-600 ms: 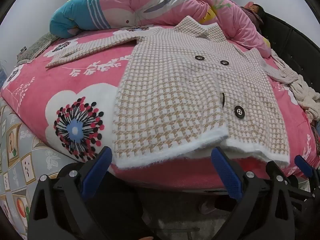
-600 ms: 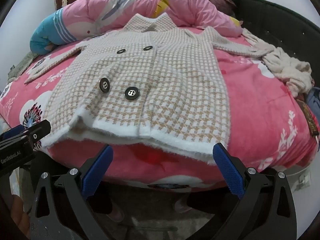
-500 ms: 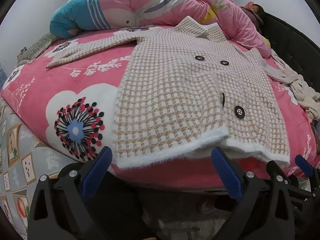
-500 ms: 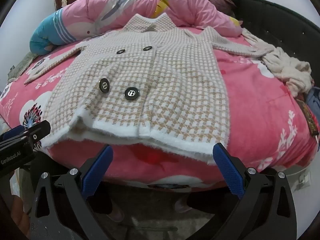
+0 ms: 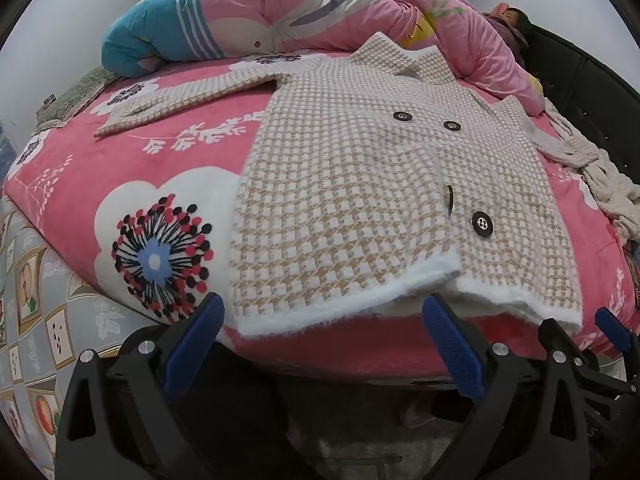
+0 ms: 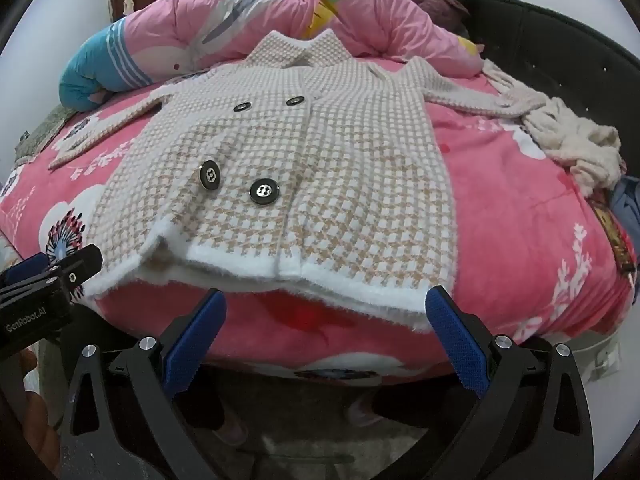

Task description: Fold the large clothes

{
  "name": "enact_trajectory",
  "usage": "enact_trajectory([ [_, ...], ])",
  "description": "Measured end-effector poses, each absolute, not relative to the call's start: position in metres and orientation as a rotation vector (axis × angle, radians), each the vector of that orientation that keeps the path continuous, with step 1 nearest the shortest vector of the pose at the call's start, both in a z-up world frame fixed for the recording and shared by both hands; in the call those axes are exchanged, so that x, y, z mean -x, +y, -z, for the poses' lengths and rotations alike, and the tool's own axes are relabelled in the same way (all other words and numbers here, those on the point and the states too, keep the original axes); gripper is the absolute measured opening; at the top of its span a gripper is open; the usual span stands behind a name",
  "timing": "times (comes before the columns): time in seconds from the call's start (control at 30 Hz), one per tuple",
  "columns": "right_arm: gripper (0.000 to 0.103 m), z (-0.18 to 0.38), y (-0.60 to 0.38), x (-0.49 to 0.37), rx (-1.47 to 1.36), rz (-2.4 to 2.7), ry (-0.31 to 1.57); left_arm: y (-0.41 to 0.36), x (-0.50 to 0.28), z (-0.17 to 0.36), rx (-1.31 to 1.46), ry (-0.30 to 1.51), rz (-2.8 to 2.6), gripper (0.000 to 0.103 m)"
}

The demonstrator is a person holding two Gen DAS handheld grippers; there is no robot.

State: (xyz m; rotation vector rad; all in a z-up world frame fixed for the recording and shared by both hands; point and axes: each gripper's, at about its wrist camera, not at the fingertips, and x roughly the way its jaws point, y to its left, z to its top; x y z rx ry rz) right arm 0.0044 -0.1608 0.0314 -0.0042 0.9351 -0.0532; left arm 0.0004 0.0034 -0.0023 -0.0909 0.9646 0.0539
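On the pink bedspread (image 6: 520,216), the left tool (image 6: 52,280) reads "GenRobot.AI".

A pink floral blanket (image 5: 168,168) covers the bed, with a large white flower with red and black dots (image 5: 160,256) at its near left edge. A bunched pink and blue quilt (image 5: 248,20) lies along the far side. A cream knitted garment (image 6: 576,148) is heaped at the right, near the dark padded headboard (image 6: 560,60). A grey patterned sheet (image 5: 36,320) hangs down the bed's left side.
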Motion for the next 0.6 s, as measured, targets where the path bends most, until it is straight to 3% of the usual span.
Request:
enact_trajectory([
  [0.6, 0.096, -0.0373, -0.1604, -0.0072, 0.009, 0.056, 0.924, 0.0034, 0.0000, 0.0008, 0.089, 0.963, -0.055, 0.098],
])
